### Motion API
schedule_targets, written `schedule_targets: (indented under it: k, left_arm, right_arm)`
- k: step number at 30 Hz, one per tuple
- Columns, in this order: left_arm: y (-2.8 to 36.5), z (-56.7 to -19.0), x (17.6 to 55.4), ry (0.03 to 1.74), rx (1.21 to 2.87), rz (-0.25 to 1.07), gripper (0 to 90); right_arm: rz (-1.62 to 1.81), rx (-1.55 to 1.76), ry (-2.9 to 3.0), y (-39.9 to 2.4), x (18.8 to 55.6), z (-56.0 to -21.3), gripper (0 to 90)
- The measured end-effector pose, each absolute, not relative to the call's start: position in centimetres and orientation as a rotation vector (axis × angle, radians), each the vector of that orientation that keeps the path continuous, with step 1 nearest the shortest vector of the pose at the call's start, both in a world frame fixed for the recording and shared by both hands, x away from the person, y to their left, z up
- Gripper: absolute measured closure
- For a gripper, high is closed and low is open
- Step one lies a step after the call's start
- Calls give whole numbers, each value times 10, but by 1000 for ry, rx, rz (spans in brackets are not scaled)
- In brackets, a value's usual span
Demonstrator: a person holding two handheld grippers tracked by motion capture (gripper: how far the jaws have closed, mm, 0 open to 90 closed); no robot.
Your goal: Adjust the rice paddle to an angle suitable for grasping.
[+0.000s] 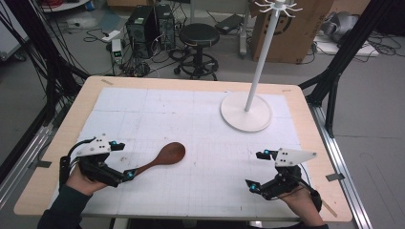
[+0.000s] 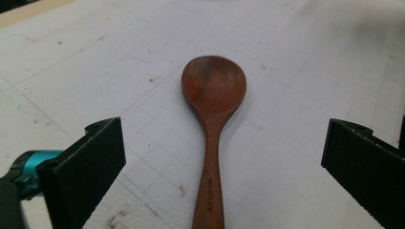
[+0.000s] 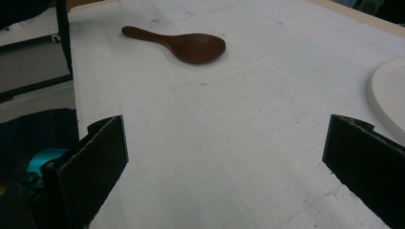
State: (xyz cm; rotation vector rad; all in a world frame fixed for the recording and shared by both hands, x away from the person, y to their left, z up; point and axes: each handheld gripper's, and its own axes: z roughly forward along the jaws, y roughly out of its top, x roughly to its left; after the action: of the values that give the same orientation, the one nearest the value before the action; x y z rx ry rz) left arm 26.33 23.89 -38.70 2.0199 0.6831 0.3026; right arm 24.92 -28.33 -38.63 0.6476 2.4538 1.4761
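A dark wooden spoon [image 1: 160, 161] lies flat on the white gridded mat [image 1: 191, 124], bowl toward the table's middle and handle toward the left hand. My left gripper [image 1: 123, 160] is open at the handle end. In the left gripper view the spoon [image 2: 212, 119] runs up the middle between the two wide-apart jaws of my left gripper [image 2: 223, 143], touching neither. My right gripper [image 1: 255, 170] is open near the front right of the mat, nothing between its jaws. In the right gripper view the spoon [image 3: 181, 44] lies far off beyond my right gripper [image 3: 224, 143].
A white stand with a round base [image 1: 246, 112] and a tall pole [image 1: 260, 62] occupies the mat's back right; its base edge [image 3: 389, 95] shows in the right gripper view. Beyond the table are a black stool [image 1: 198, 36], computer towers [image 1: 148, 24] and a cardboard box [image 1: 296, 28].
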Motion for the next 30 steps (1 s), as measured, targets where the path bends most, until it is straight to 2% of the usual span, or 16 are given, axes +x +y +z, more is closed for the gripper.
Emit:
schedule_targets:
  k: [8,21,30]
  left_arm:
    - [221,-384,276,719,2198,271,17]
    - [194,-379,294,782,2364,226,25]
    - [174,-380,309,836,2516,134,31]
  right_arm:
    - [1468,658,2457,-286,249,-388,4]
    - [1451,663,2473,-286,248,-389,4]
    - [1433,663,2485,-285,248,-391,4]
